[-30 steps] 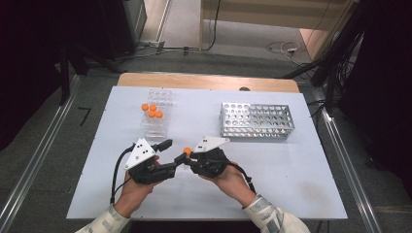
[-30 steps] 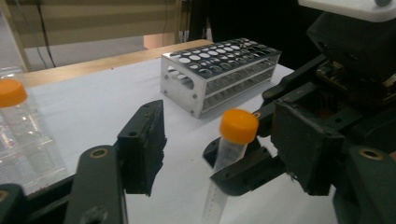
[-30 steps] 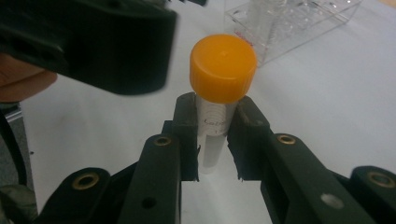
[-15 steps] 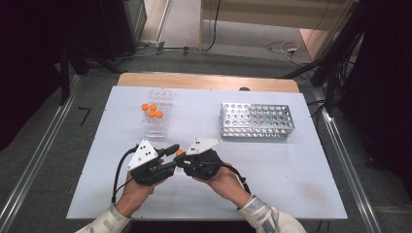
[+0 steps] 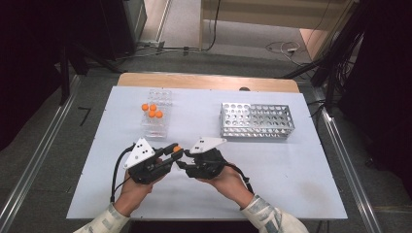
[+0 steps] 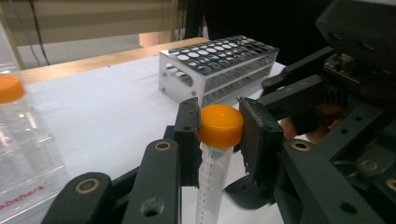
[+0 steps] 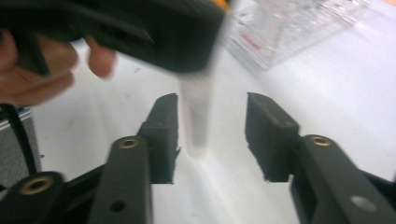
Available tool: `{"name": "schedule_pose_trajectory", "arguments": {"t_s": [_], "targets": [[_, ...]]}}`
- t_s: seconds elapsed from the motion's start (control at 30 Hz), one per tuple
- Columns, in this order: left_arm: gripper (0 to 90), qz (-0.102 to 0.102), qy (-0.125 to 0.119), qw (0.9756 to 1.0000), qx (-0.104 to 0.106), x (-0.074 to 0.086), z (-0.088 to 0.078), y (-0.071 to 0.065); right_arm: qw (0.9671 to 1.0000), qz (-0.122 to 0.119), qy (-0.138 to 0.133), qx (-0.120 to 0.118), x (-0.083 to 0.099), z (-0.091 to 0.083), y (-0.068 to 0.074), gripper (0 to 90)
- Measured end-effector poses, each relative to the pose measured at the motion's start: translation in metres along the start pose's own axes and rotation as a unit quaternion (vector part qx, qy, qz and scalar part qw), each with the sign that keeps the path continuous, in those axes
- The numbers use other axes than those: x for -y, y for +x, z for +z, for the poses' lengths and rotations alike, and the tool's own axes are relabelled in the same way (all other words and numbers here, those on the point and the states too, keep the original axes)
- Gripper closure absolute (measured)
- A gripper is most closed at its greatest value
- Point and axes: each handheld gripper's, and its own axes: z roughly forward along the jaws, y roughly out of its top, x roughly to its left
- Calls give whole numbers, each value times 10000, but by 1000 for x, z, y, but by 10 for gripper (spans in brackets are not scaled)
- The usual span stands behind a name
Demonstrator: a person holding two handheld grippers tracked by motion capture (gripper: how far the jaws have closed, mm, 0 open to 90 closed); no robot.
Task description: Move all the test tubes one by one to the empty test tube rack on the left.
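Tube: a clear tube (image 6: 212,179) with an orange cap (image 6: 221,125), upright above the front middle of the white worktop (image 5: 291,165), between the two hands.
Left gripper: the left gripper (image 6: 219,128) has just been closing, and its fingers (image 6: 189,135) now pinch the cap from both sides; the tube hangs below them.
Right gripper: the right gripper (image 7: 212,126) has just been opening; its fingers (image 7: 163,126) stand apart on either side of the tube's lower end, not pressing it.
Risk, slip: the hold is on the smooth cap alone, so the tube could swing or slide out if the left hand tilts or jerks.
Risk, knock: the right fingers sit close to the tube and could strike it when pulling away, twisting it in the grip.
Risk, cap: if loose, the cap could come off and drop the tube on the worktop.
Hand pose: both hands come in from the near edge, grippers level and pointed toward each other, tips almost meeting.
Nearby: a clear rack (image 5: 155,116) holding orange-capped tubes at back left; a metal rack (image 5: 256,120) at back right, both well apart from the hands.
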Motion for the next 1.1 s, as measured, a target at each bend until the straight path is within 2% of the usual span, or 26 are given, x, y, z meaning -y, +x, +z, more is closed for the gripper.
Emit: {"name": "schedule_pose_trajectory", "arguments": {"t_s": [0.17,0.33,0.73,0.93,1.1], "targets": [[699,-154,-39,9997,-175,-2,-4,10,9995,249,49,186,9,-11,-15,342],[699,-281,-92,9989,-374,-6,-9,19,9982,403,84,430,22,-23,-30,275],[699,-429,-284,9957,-776,-19,-24,41,9923,867,146,877,58,-56,-61,265],[699,-472,-373,9927,-1050,-30,-31,56,9889,1065,36,1035,69,-77,-70,265],[699,-467,-389,9904,-1243,-37,-34,65,9866,1185,28,1123,78,-86,-76,266]]}}
